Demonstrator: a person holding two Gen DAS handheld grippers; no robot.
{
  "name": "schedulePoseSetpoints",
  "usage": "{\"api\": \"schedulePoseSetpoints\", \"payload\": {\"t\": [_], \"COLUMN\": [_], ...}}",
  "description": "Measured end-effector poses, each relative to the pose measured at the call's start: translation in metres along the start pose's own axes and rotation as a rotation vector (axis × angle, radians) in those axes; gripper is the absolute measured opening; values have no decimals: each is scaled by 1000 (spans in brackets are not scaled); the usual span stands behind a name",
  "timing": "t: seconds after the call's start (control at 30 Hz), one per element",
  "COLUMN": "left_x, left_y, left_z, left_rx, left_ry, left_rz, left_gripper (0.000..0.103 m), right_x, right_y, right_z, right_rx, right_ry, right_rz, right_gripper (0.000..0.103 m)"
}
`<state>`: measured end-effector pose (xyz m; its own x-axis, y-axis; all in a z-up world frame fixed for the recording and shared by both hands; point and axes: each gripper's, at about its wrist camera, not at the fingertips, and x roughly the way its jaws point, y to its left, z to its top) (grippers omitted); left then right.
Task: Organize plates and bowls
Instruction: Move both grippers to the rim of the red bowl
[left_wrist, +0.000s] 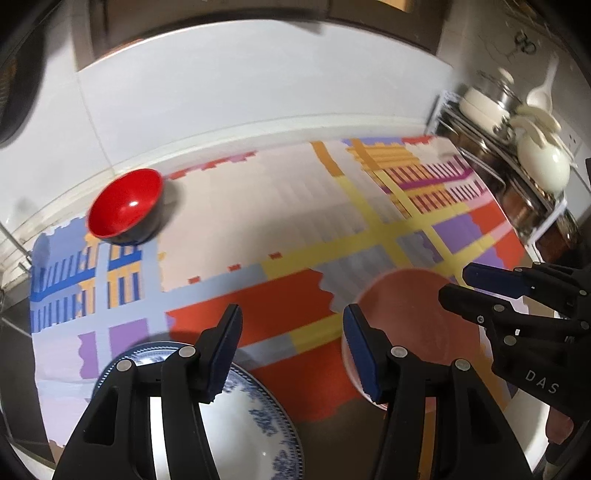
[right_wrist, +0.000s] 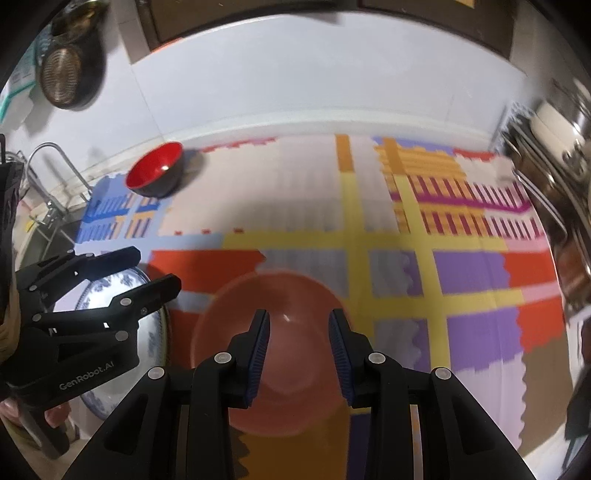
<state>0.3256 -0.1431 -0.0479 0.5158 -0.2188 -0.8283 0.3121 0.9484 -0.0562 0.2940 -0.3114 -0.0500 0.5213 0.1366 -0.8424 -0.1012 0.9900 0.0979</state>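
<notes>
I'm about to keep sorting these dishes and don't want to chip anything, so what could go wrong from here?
1. The blue-and-white plate lies near the mat's front edge; a nudge from the left gripper could slide it off.
2. The two grippers sit close together; the right gripper over the pink bowl might collide with the left one.
3. The red bowl sits tilted by the back wall and may rock if bumped.
</notes>
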Motion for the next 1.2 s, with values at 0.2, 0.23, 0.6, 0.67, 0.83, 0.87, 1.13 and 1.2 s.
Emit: {"api": "schedulePoseSetpoints", "payload": {"t": [0.2, 0.23, 0.6, 0.67, 0.83, 0.87, 1.13, 1.2], "left_x": [-15, -17, -33, -35, -40, -40, -36, -33], "left_y": [24, 27, 72, 81, 103, 107, 142, 150], "left_z": [7, 8, 22, 23, 28, 29, 40, 42], "left_rx": [-47, -52, -101, -111, -125, -130, -183, -194], "left_ry": [-51, -57, -118, -124, -142, -142, -138, -136], "left_rz": [33, 37, 125, 142, 194, 201, 226, 238], "left_gripper": [59, 59, 61, 61, 61, 61, 61, 61], "right_x": [-2, -2, 9, 14, 23, 25, 41, 44], "right_y": [20, 23, 66, 74, 91, 94, 120, 125], "right_z": [22, 25, 65, 71, 88, 90, 120, 128], "right_rx": [-35, -35, -133, -143, -174, -182, -222, -231], "right_ry": [-47, -57, -101, -93, -101, -103, -93, -97], "right_rz": [37, 41, 142, 168, 178, 179, 196, 197], "right_gripper": [34, 34, 34, 34, 34, 34, 34, 34]}}
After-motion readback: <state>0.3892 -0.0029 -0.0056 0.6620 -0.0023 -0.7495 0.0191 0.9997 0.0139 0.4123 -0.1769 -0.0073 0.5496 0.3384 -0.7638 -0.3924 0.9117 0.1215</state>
